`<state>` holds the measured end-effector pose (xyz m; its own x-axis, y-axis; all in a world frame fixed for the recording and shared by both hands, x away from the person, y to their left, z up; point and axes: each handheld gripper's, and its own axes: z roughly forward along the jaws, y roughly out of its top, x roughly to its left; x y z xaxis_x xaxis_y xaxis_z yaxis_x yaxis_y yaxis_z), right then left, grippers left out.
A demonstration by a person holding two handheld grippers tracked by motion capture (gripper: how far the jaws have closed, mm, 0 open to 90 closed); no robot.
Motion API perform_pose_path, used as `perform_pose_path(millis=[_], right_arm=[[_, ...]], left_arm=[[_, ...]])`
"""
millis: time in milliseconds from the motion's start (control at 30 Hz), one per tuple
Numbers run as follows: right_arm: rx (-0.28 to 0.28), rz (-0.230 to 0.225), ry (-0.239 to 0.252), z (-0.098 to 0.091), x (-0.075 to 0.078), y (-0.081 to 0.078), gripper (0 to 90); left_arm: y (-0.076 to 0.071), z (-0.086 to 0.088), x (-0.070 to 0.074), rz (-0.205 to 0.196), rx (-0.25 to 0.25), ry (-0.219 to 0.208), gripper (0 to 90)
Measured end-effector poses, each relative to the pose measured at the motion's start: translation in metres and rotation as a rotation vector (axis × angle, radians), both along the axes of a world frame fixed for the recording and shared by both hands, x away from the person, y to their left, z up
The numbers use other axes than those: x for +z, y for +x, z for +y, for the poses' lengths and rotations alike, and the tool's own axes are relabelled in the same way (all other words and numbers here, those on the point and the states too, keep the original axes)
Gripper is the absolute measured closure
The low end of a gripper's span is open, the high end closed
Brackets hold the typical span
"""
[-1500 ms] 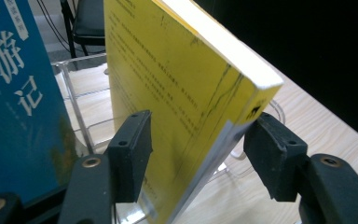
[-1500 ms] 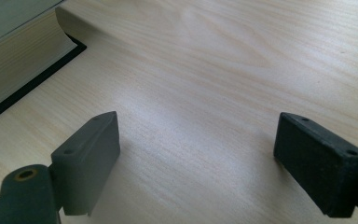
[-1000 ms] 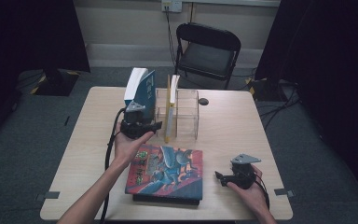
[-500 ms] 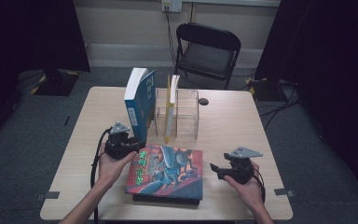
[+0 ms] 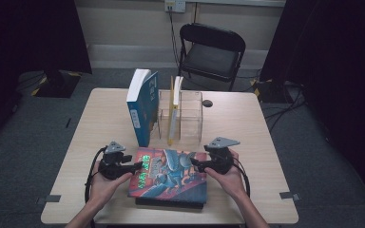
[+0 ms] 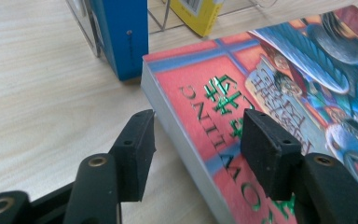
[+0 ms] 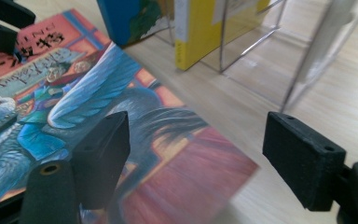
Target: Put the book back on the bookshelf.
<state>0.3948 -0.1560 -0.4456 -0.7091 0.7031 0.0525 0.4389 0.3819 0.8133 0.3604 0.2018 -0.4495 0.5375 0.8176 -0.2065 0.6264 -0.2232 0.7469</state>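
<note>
**Both tools at the flat book's ends**

Colourful book lay flat near the desk front edge. Left tool straddled its left edge, jaws just widening, not gripping. Right tool gaped wide over the right edge. Beyond: blue book, clear rack, chair, dark curtains.

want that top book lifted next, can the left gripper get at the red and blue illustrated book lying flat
Probably yes: the left gripper is open, its jaws straddling the near edge of the red and blue illustrated book, with nothing between them but the book.
</note>
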Motion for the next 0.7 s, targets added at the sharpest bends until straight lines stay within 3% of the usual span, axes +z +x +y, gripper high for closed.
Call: perform_pose_path(millis=[100,133,167,400,567,700], right_arm=[[0.017,0.015,-0.006,0.006,-0.006,0.002,22.0],[0.022,0.023,-0.009,0.007,-0.008,0.002,20.4],[0.011,0.013,0.002,0.008,-0.013,0.001,19.5],[0.010,0.017,-0.005,0.007,-0.013,-0.004,21.5],[0.041,0.014,-0.025,0.001,-0.010,-0.019,26.9],[0.053,0.036,0.000,-0.008,-0.011,-0.031,29.8]], left_arm=[[0.001,0.001,-0.001,0.010,-0.008,-0.011,46.5],[0.001,0.001,-0.001,0.015,-0.029,-0.017,46.5],[0.001,-0.001,-0.001,0.005,-0.066,-0.013,53.9],[0.001,-0.003,-0.001,0.006,-0.073,-0.011,56.6],[0.005,-0.009,-0.002,0.013,-0.089,-0.030,57.9],[0.009,-0.023,-0.001,0.009,-0.089,-0.019,58.7]])
